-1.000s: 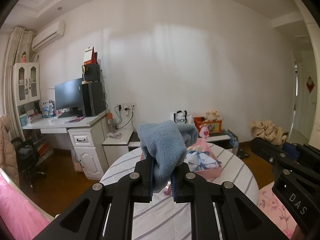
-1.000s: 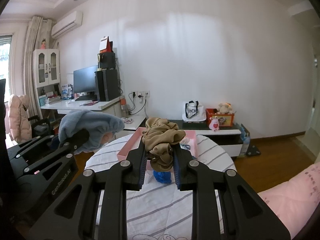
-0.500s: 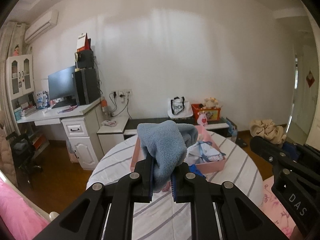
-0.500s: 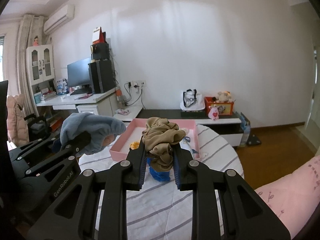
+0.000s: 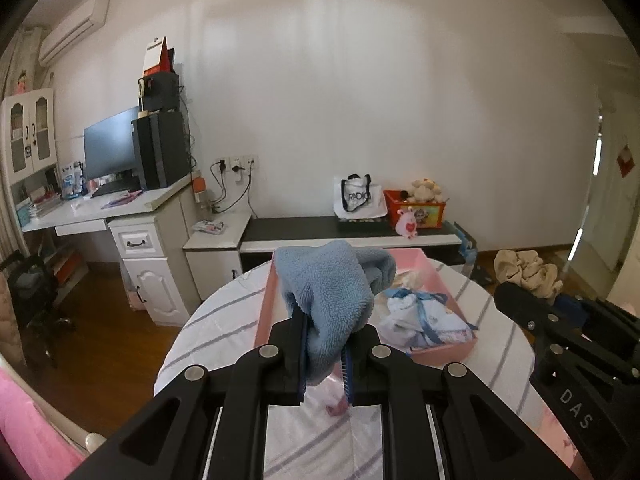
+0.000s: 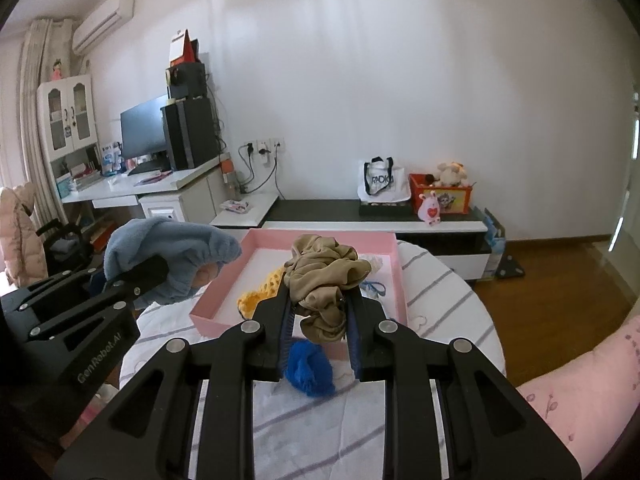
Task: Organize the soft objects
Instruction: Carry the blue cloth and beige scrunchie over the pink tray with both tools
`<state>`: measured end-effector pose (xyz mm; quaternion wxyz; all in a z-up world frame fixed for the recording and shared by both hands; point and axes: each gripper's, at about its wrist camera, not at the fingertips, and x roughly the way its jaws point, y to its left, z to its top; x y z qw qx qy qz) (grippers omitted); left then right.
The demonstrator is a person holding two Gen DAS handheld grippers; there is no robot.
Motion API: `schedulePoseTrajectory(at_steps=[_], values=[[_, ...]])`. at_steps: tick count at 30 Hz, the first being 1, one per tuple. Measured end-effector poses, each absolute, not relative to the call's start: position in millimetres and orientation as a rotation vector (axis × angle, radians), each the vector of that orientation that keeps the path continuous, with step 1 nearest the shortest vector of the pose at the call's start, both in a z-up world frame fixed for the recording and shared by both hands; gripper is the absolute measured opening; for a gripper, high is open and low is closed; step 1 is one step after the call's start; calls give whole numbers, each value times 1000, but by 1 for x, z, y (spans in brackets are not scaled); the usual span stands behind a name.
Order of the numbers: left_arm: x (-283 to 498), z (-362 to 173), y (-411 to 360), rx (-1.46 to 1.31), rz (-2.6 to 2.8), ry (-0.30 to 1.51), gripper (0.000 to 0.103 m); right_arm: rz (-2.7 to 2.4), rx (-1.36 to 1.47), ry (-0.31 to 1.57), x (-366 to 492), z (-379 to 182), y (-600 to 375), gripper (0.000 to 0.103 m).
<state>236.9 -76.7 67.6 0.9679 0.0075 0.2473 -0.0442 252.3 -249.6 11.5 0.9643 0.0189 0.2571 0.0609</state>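
My left gripper [image 5: 326, 344] is shut on a fluffy light-blue cloth [image 5: 332, 284] and holds it above the near edge of a pink tray [image 5: 262, 312] on a round striped table [image 5: 200, 332]. It also shows in the right wrist view [image 6: 172, 256]. My right gripper [image 6: 318, 312] is shut on a crumpled tan cloth [image 6: 324, 276] above the tray's front edge [image 6: 212, 320]. In the tray lie a pale blue ribboned bundle [image 5: 420, 316] and a yellow knit item [image 6: 256, 300]. A bright blue fuzzy item [image 6: 310, 368] lies on the table below the right gripper.
A desk with monitor [image 5: 108, 152] stands at left, a low black cabinet [image 5: 344, 228] with a bag and toy box at the wall. Pink bedding [image 6: 580, 396] lies at right, a chair [image 5: 36, 300] at left on the wood floor.
Both grippers have tilted downward and moved closer to the table; the pink tray now lies lower and larger under the held cloths. Both grips are unchanged.
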Motion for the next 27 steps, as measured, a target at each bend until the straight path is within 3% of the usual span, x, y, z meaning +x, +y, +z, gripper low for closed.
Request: schedulePoseTrajectory(at_steps=[12,27], values=[[344,81,-60,-18,-80,531,11,142,19,575,319,3,-237,21],[536,56,-60,-22,-106,750,11,182,27,761,407,-56,-216,21]])
